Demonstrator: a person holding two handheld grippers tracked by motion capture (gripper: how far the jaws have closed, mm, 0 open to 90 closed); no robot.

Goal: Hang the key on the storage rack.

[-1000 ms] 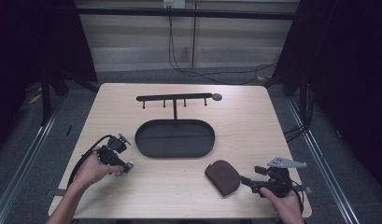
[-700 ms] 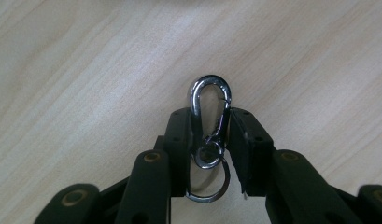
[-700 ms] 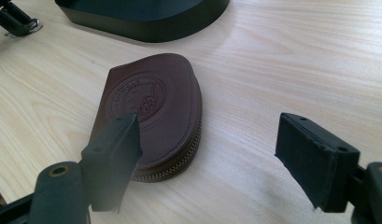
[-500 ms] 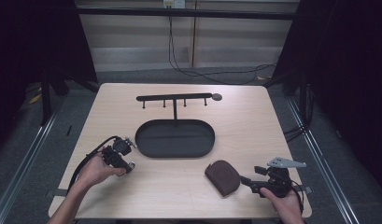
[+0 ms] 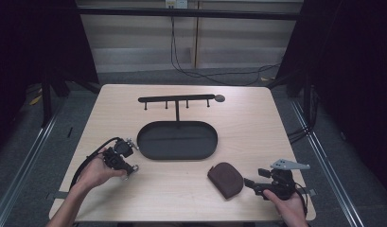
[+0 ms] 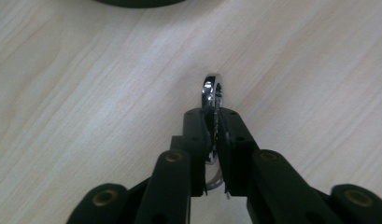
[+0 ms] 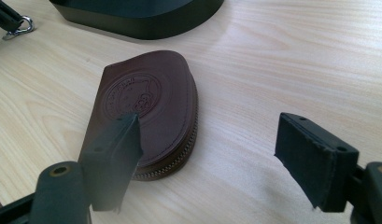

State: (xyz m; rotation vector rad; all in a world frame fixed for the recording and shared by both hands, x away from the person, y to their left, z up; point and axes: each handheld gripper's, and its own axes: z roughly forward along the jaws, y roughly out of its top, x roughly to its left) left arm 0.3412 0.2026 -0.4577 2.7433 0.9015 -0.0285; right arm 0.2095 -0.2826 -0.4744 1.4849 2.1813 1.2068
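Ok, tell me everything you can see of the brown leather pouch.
The brown leather pouch is a small, flat case, rounded at one end, with a round embossed stamp on its face and a metal zip along its edge. It looks zipped shut and lies flat on the wooden table, near the dark oval tray. The right gripper is open, with nothing visibly touching the pouch.

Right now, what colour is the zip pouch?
Dark brown leather pouch with an embossed round stamp; clearest in the right gripper view.
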